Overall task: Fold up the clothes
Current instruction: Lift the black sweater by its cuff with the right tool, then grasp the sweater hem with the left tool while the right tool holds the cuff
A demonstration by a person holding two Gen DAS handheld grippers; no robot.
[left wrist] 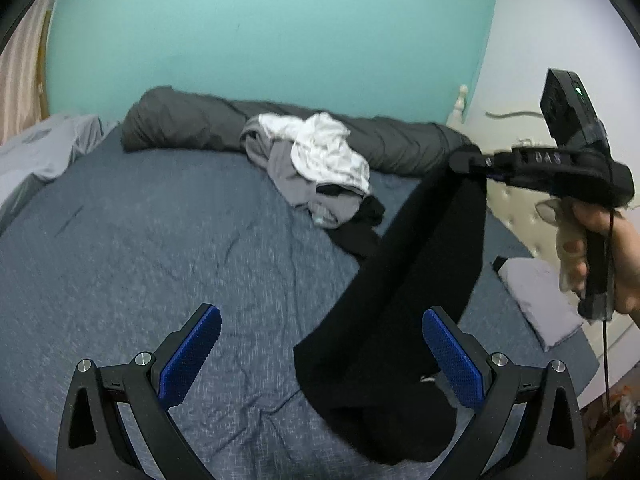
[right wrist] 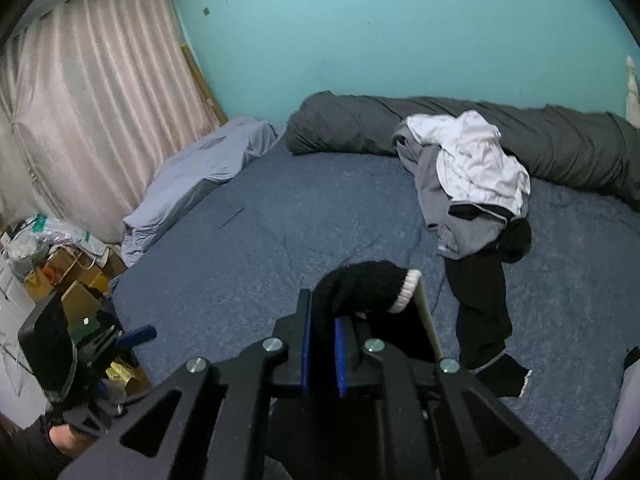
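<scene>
My right gripper [right wrist: 322, 328] is shut on a black garment [right wrist: 360, 286] with a white-trimmed edge and holds it up above the blue bed. In the left wrist view that gripper [left wrist: 466, 162] shows at upper right, with the black garment [left wrist: 400, 300] hanging from it down to the bed. My left gripper [left wrist: 320, 344] is open and empty, its right blue pad next to the hanging cloth. A pile of white, grey and black clothes [left wrist: 320, 160] lies at the far side of the bed; it also shows in the right wrist view [right wrist: 468, 184].
A rolled dark grey duvet [right wrist: 540, 140] lies along the teal wall. A lilac pillow [right wrist: 200, 176] lies at the bed's left edge, another [left wrist: 540, 296] at the right. Black trousers [right wrist: 480, 304] trail from the pile. Boxes and bags [right wrist: 60, 264] stand beside the bed below the curtain.
</scene>
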